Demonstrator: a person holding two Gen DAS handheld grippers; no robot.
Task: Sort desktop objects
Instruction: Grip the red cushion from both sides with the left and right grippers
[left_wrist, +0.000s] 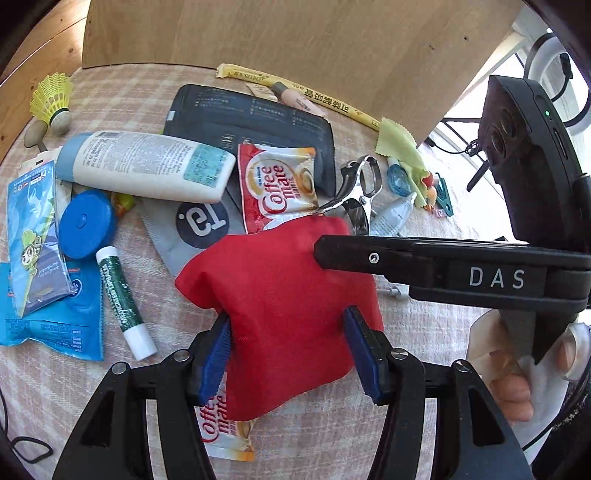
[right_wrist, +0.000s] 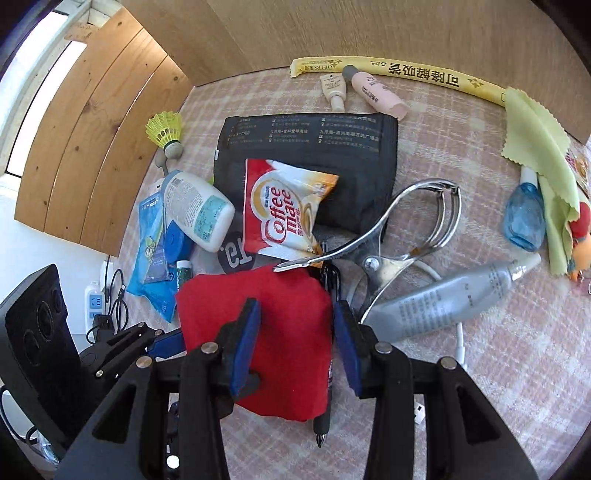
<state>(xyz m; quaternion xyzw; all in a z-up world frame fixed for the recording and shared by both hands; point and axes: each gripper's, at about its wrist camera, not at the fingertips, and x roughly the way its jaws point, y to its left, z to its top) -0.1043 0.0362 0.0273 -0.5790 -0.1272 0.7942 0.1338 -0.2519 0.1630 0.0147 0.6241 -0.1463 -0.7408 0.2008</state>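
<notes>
Lying in the middle of a cluttered checked tablecloth (left_wrist: 424, 332), the red fabric pouch (left_wrist: 280, 306) is the thing both grippers meet on. It is plain matte cloth, softly puffed, creased along its edges, with no print or label visible. Its far edge sits against a red-and-white Coffee mate sachet (left_wrist: 277, 188) and a metal hand punch (left_wrist: 354, 195); a second Coffee mate sachet (left_wrist: 225, 432) pokes out from under its near edge.

The left gripper (left_wrist: 286, 350) stands about half open, its blue pads on either side of the pouch's near part and pressing into the cloth, which bulges between them. The right gripper (right_wrist: 295, 343) is a little narrower; its jaws straddle the pouch's other side, the left pad lying over the red cloth and the right pad at its edge, though whether they squeeze it I cannot tell. A black pen (right_wrist: 321, 428) lies partly beneath the pouch there.

Around it lie a white lotion bottle (left_wrist: 147, 166), a blue round case (left_wrist: 85, 225), a green-and-white stick (left_wrist: 123, 295), a black packet (left_wrist: 258, 125) and a yellow shuttlecock (left_wrist: 53, 99).
</notes>
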